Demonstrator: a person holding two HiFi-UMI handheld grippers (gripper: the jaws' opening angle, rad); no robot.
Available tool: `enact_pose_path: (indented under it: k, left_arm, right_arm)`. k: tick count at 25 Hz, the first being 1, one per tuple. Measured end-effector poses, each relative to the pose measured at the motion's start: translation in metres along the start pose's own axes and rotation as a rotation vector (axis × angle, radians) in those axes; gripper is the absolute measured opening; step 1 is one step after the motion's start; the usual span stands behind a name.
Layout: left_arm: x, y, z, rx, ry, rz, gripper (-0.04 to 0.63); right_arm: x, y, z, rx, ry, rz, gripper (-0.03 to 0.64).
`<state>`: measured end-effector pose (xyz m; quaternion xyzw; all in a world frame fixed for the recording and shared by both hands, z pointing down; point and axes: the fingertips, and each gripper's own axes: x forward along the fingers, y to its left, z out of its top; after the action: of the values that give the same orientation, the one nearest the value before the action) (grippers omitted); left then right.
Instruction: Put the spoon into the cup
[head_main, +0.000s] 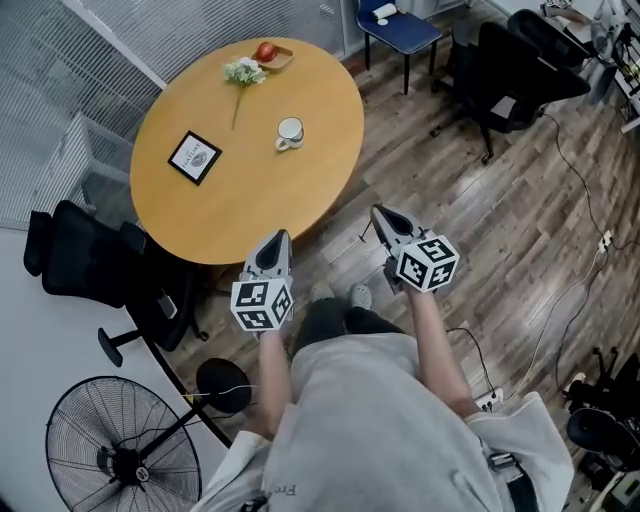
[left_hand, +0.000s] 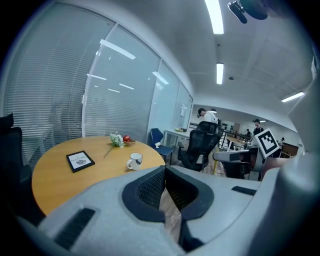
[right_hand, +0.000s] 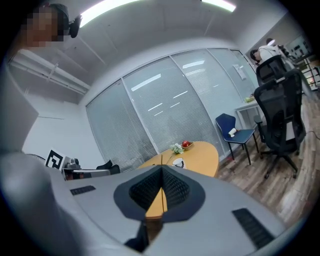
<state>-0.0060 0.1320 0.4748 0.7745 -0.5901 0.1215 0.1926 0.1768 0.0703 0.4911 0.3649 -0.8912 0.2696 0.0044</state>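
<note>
A white cup (head_main: 290, 132) with a dark print stands on the round wooden table (head_main: 300, 200), right of its middle; it also shows in the left gripper view as a cup (left_hand: 134, 160) and in the right gripper view as a cup (right_hand: 177, 162). No spoon is visible in any view. My left gripper (head_main: 279, 238) hovers over the table's near edge, jaws together and empty. My right gripper (head_main: 378, 212) hangs over the wooden floor just right of the table, also shut with nothing in it. Both point toward the table, well short of the cup.
On the table lie a black-framed picture (head_main: 195, 157), a flower stem (head_main: 243, 72) and a small plate with a red apple (head_main: 268, 52). Black office chairs (head_main: 85, 265) (head_main: 515, 75), a blue chair (head_main: 398, 28) and a floor fan (head_main: 120, 450) surround it. Cables run across the floor at the right.
</note>
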Motion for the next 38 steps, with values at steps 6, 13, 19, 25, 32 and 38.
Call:
enact_pose_path:
  k: [6, 13, 19, 25, 32, 38]
  left_arm:
    - [0.019, 0.004, 0.001, -0.004, 0.011, -0.001, 0.008]
    - [0.051, 0.010, 0.013, -0.019, -0.008, -0.040, 0.008]
    - [0.078, 0.030, 0.034, -0.042, -0.034, -0.043, 0.008]
    - [0.106, 0.065, 0.052, -0.062, -0.042, -0.029, 0.008]
    - [0.139, 0.119, 0.080, -0.086, -0.076, 0.006, 0.008]
    - [0.165, 0.154, 0.097, -0.104, -0.093, 0.016, 0.008]
  right_arm:
    - [0.007, -0.016, 0.004, 0.013, -0.010, -0.012, -0.005]
    - [0.023, -0.034, 0.018, -0.009, -0.032, -0.048, -0.005]
    - [0.052, -0.046, 0.042, -0.036, -0.036, -0.055, -0.005]
    - [0.100, -0.053, 0.062, -0.051, -0.026, -0.045, -0.005]
    - [0.166, -0.057, 0.092, -0.059, -0.030, -0.014, -0.005]
    - [0.212, -0.058, 0.111, -0.095, -0.020, -0.003, -0.005]
